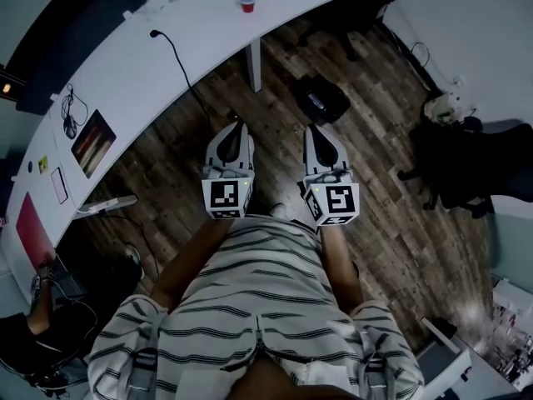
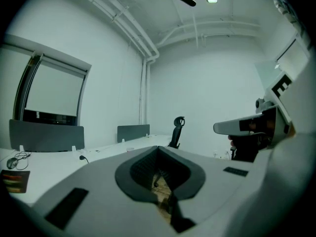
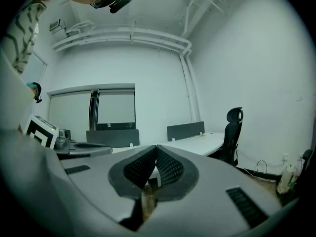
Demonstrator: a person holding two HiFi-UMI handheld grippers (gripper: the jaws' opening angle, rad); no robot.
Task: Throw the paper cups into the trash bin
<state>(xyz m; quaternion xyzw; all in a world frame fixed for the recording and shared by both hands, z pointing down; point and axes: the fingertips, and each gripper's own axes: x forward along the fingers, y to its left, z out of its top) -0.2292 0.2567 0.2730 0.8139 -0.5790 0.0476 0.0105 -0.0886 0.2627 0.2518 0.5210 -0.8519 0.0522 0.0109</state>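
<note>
Wood floor underfoot, long white desk (image 1: 125, 65) ahead. Red paper cup (image 1: 247, 1) on desk, well apart from me. Jaws pressed together, nothing held: left gripper (image 1: 236, 128), right gripper (image 1: 319, 132). I'd spread one early, approach level, squeeze cup lightly.

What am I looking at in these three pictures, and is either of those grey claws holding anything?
No robot arm here: a person in a striped shirt holds two grey-and-white two-jaw grippers. The top-down picture comes from a camera on the person's head; it shows the left gripper and right gripper above a wooden floor. The other two pictures look along each gripper's own jaws. Both pairs are closed, with nothing held. On the long white desk are a small red paper cup and a black cable.
</note>
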